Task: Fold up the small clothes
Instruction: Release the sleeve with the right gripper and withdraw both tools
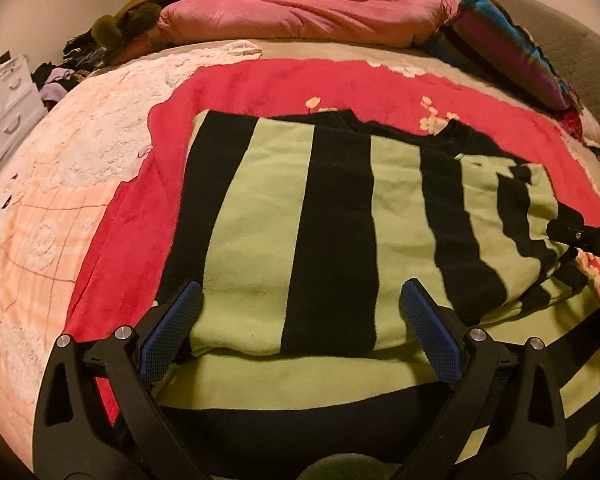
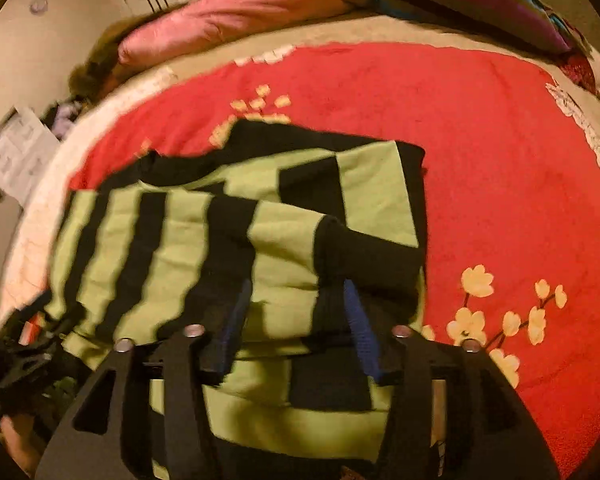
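Observation:
A green and black striped sweater lies partly folded on a red flowered blanket on the bed. My left gripper is open over the sweater's near folded edge, blue pads apart and holding nothing. My right gripper is over the sweater's folded sleeve, its jaws part open with cloth between the blue pads; grip unclear through blur. The right gripper's tip also shows in the left wrist view at the sweater's right edge. The sweater also shows in the right wrist view.
A pink duvet lies rolled along the far side of the bed. A striped pillow sits at the far right. A white quilt covers the bed's left part. White drawers stand left of the bed.

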### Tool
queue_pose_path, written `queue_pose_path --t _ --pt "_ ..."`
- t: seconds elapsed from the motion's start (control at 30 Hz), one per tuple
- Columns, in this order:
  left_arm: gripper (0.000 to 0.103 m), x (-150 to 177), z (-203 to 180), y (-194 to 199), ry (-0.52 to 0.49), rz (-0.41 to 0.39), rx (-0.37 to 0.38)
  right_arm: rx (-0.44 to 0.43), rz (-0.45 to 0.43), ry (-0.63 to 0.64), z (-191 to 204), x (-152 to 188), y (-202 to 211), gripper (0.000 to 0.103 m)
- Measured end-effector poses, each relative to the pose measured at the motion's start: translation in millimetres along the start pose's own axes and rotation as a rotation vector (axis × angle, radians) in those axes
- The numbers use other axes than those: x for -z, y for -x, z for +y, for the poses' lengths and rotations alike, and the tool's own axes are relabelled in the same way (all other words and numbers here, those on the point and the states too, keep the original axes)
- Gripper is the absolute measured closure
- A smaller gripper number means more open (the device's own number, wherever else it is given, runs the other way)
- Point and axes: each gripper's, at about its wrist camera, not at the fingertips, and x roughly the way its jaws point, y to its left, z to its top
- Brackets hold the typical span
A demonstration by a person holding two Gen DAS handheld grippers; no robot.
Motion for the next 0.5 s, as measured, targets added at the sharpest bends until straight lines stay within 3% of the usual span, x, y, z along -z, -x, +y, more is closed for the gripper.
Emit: queue_pose_path --t 0.23,0.5 --pt "0.010 -5.9 11.0 13.8 0.063 -0.037 0.024 -0.026 -0.064 0.044 9.5 5.7 29.4 0.021" --pt "0.010 -8.6 23.8 23.8 0.120 -0.058 0.016 -0.033 -0.068 0.035 9.3 7.6 38.1 0.016"
